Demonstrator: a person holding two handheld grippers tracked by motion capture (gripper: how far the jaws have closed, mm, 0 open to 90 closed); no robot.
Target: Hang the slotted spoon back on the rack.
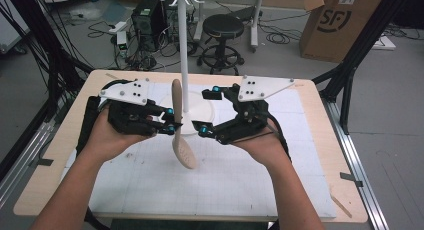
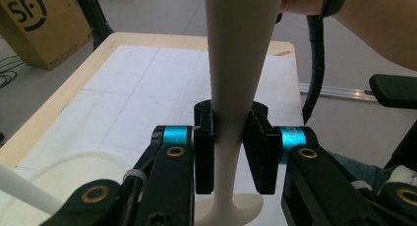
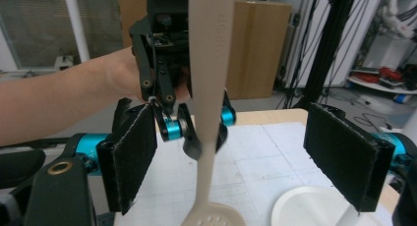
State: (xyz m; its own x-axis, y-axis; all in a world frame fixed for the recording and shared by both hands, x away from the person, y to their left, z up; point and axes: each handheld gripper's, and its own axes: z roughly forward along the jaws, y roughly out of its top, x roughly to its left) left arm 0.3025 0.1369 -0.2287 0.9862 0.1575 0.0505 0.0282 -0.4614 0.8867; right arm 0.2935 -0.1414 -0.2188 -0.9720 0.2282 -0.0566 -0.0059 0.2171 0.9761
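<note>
floor: grey concrete (image 1: 395,115), loose cables at 11 o'clock | desk (image 1: 45,155): pale wood under a white gridded mat (image 1: 150,185) | stool (image 1: 223,27): black, round, at 12 o'clock | cardboard box (image 1: 340,22): at 1 o'clock | computer tower (image 1: 148,17): black, at 11 o'clock | frame: black struts (image 1: 360,45) at 2 o'clock

Slotted spatula (image 1: 180,122) in left gripper (image 1: 169,121)

Spatula (image 2: 236,64) handle cut off at top edge (both gripper views), stand (image 1: 184,45) top cropped
</note>
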